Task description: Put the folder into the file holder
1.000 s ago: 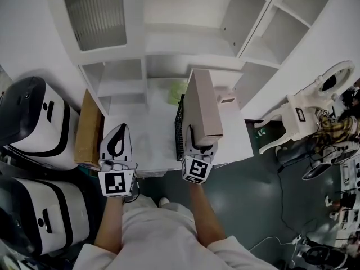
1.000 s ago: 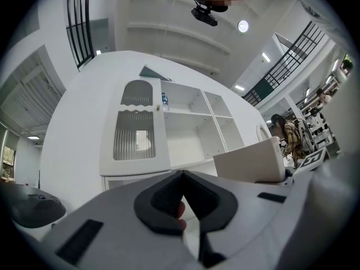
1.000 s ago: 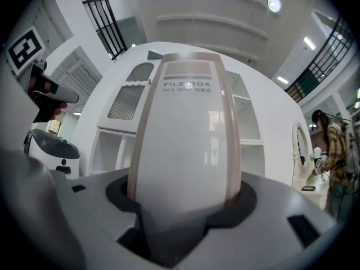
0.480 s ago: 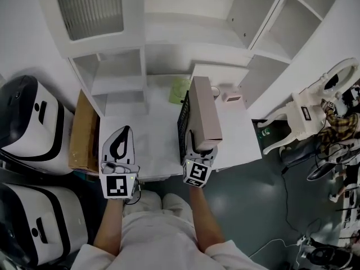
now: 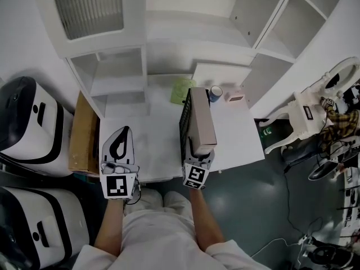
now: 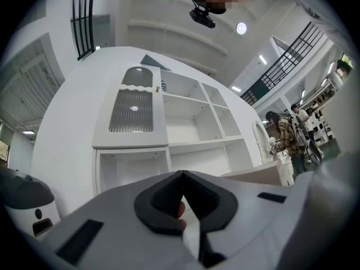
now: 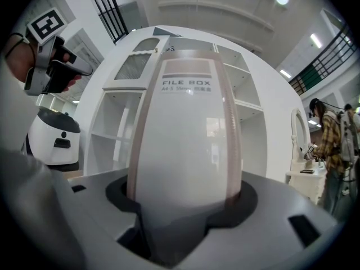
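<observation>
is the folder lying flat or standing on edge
On edge: the folder has its broad faces vertical, spine clamped in the right gripper, beside the black file holder.

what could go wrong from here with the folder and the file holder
1. The right gripper pinches the folder only at its near end, so the long body may tip or twist in the fingers on the way down.
2. The file holder stands close to the front edge of the table, and the left gripper is apart from it, so a bump could shove it.
3. The cup sits just past the folder's far end and might get knocked.
</observation>
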### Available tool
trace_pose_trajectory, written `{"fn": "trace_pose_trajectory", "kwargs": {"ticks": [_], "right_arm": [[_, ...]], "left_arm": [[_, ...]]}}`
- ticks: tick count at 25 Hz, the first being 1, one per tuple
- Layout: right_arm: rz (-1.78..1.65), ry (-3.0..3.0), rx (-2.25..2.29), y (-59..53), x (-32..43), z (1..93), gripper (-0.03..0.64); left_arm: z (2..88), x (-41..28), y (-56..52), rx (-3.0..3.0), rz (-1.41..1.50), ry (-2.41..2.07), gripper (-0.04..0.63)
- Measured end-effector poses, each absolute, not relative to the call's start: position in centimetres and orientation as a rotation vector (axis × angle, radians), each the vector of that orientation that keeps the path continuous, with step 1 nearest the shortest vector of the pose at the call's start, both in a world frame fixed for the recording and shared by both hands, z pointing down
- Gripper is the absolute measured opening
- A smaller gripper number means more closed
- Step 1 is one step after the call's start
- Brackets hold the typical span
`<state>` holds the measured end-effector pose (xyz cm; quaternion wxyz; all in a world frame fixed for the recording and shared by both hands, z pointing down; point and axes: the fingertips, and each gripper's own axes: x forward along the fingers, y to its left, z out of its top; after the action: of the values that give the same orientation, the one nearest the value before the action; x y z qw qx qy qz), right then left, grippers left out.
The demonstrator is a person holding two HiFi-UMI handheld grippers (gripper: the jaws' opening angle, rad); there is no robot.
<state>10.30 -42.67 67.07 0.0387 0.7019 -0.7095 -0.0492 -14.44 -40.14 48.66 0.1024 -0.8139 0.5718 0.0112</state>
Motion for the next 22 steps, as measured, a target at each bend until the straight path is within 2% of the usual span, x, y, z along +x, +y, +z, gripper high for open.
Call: {"fn": "trace_pose_trajectory", "kwargs": {"ticks": [5,7,15,22], "right_arm": [[-0.121,-2.204,2.136,-43.0,10.1,67.4,0.294],[-0.091,-2.224,2.120,-43.0,10.1,67.6,0.338],[-0.076,-2.183,2.070,-42.0,10.0,66.1,0.406],[-0.093,-2.177,2.089,-40.4,10.6,60.3,0.414]], "left_arm": [[48.6,-15.5,-40.4,-2.385,0.014,1.702,-0.009],[48.7,-15.8,-40.4,-2.382,0.007,1.702,-0.009],[47.9,-15.9,-39.9,-2.415,-0.043,1.700,-0.009],[45.8,-15.5,-39.4,-2.458,-0.094,1.696,-0.009]]}}
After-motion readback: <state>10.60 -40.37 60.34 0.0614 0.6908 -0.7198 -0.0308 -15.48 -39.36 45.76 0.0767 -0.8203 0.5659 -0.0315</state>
